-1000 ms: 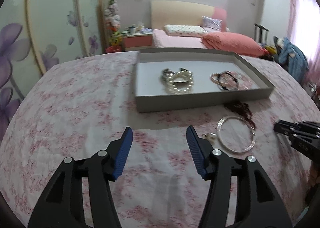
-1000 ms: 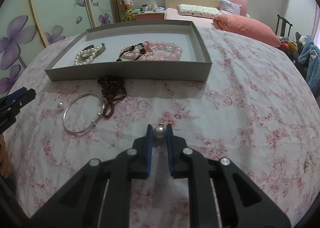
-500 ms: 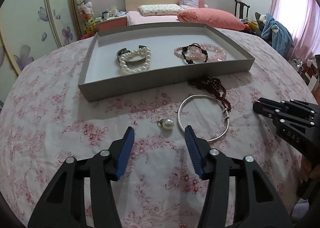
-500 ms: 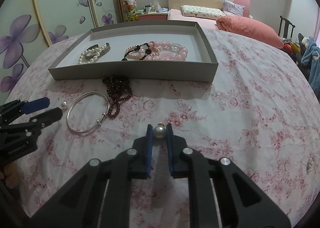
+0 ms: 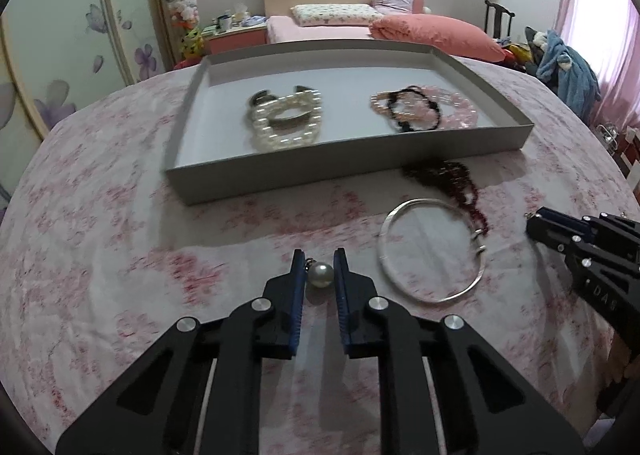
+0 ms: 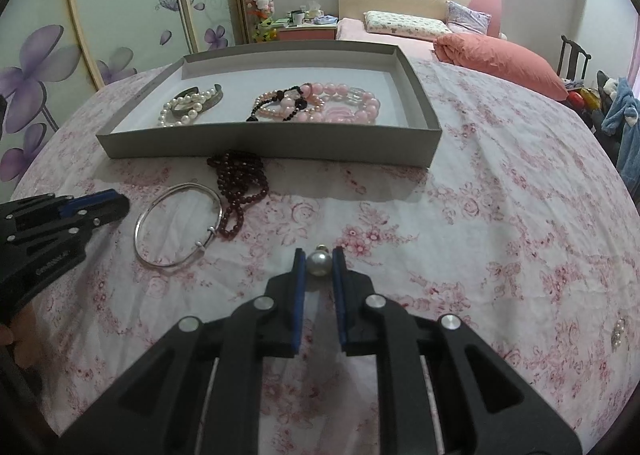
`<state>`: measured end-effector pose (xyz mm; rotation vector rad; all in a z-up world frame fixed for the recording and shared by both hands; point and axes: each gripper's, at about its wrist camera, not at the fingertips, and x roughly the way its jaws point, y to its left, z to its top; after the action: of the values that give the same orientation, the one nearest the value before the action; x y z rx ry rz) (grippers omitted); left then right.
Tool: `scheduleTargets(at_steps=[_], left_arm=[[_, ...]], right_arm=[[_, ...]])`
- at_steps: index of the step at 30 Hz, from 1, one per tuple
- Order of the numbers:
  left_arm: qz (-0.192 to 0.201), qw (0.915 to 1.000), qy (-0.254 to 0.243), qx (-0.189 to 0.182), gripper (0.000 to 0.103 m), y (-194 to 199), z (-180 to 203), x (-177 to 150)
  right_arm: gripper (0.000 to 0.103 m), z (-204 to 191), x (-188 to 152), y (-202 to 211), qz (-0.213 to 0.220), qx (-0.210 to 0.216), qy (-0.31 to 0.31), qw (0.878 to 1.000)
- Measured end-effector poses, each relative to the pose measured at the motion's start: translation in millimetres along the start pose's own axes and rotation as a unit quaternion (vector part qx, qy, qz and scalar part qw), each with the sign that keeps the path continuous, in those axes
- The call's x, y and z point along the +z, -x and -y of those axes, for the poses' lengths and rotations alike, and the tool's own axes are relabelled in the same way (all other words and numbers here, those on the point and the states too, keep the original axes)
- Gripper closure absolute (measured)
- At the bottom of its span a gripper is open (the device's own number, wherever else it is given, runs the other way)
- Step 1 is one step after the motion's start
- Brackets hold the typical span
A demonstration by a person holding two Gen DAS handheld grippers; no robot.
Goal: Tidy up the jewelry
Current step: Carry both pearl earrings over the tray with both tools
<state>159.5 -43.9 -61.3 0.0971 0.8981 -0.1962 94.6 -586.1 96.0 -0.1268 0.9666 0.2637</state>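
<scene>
Bedroom table, floral cloth (image 5: 120,239), grey tray (image 5: 480,141) as landmark. My left gripper (image 5: 320,267) is closing on a pearl earring (image 5: 320,275) just in front of the tray, beside the silver bangle (image 5: 432,251). Right gripper (image 6: 319,261) is clamped on the second pearl earring (image 6: 319,264). I'd seat the left squeeze fully, lift straight, then carry both over the tray wall.

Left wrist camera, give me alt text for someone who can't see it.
The left gripper is closing its blue-padded jaws around a pearl earring on a pink floral bedspread. Beside it lie a silver bangle and dark red beads; behind, a grey tray holds pearl and pink bracelets.
</scene>
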Motion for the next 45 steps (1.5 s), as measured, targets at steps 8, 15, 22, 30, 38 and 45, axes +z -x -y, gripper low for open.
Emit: scheduleTargets(at_steps=[8, 15, 22, 30, 38, 45], left_arm=[[0.007, 0.9997, 0.013, 0.019, 0.087, 8, -26, -9], [0.007, 0.9997, 0.016, 0.016, 0.086, 9, -27, -10], [0.007, 0.9997, 0.016, 0.016, 0.085, 8, -27, -9], [0.007, 0.9997, 0.017, 0.015, 0.086, 9, -28, -9], [0.021, 0.9989, 0.039, 0.012, 0.089, 15, -35, -8], [0.097, 0.9936, 0.057, 0.013, 0.089, 52, -32, 5]], right_arm=[[0.089, -11, 6, -5, 0.0, 0.001, 0.006, 1.0], [0.089, -10, 6, -5, -0.001, 0.005, 0.0, 1.0], [0.089, -10, 6, -5, -0.001, 0.005, 0.0, 1.0], [0.089, -10, 6, -5, 0.0, 0.007, -0.002, 1.0], [0.089, -5, 6, 8, 0.027, 0.015, -0.017, 0.999], [0.089, -16, 20, 46, 0.103, 0.019, -0.011, 0.994]])
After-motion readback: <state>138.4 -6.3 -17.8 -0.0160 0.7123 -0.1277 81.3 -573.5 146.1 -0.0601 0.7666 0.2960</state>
